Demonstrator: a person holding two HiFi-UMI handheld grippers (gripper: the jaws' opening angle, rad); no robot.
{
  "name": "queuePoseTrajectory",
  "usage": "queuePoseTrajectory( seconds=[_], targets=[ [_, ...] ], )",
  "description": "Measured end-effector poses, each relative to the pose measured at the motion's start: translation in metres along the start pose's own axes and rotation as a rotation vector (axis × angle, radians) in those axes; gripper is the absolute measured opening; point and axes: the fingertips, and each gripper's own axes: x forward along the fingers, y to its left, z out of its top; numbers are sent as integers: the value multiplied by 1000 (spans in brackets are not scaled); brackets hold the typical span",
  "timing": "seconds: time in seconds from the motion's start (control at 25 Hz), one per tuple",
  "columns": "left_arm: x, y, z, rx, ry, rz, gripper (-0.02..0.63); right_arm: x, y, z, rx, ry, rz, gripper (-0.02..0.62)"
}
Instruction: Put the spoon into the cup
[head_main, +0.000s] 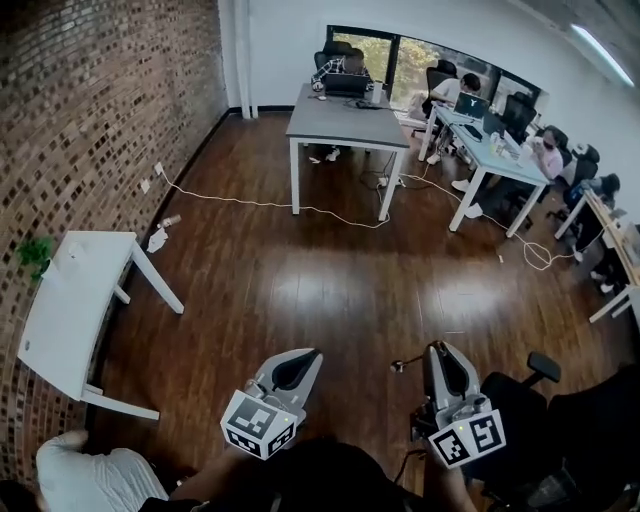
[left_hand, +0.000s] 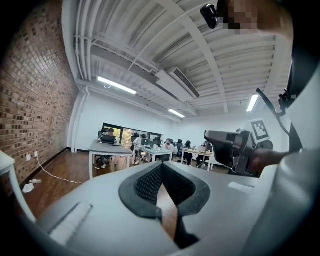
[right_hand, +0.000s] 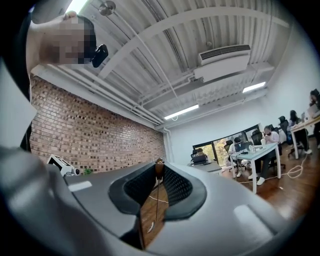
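Note:
My right gripper (head_main: 437, 350) (right_hand: 160, 172) is shut on a small spoon (right_hand: 159, 166). The spoon's brown bowl pokes up past the fingertips and its thin handle runs back between the jaws. In the head view the spoon (head_main: 400, 366) sticks out to the left of that gripper's tip. My left gripper (head_main: 305, 358) (left_hand: 161, 167) is beside it to the left, its pads meeting at the tip with nothing between them. Both grippers point level over the wooden floor. The right gripper (left_hand: 220, 142) also shows in the left gripper view. I cannot make out a cup in any view.
A white table (head_main: 70, 300) stands by the brick wall at left. A grey desk (head_main: 345, 120) stands far ahead, with more desks and seated people at back right. A black office chair (head_main: 540, 400) is close on my right. A white cable (head_main: 260, 203) lies on the floor.

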Motion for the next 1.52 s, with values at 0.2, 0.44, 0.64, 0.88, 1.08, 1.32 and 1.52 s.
queuePoseTrajectory(
  seconds=[0.2, 0.44, 0.64, 0.88, 1.08, 1.32, 1.52],
  targets=[
    [18, 32, 6, 27, -2, 59, 0, 45, -5, -7, 13, 8, 77, 49],
    [16, 98, 13, 9, -8, 116, 0, 114, 16, -28, 26, 53, 142, 49],
    [-4, 173, 19, 4, -4, 144, 0, 183, 53, -41, 33, 44, 155, 49],
    [-41, 267, 31, -6, -12, 169, 0, 266, 116, -63, 47, 46, 180, 49],
    [-56, 320, 37, 1, -8, 180, 0, 317, 151, -75, 51, 51, 203, 49],
    [-61, 364, 37, -29, -21, 228, 0, 362, 174, -84, 50, 67, 268, 49],
    [-58, 394, 45, -42, -18, 300, 0, 398, 178, -88, 69, 65, 329, 49]
  ],
)
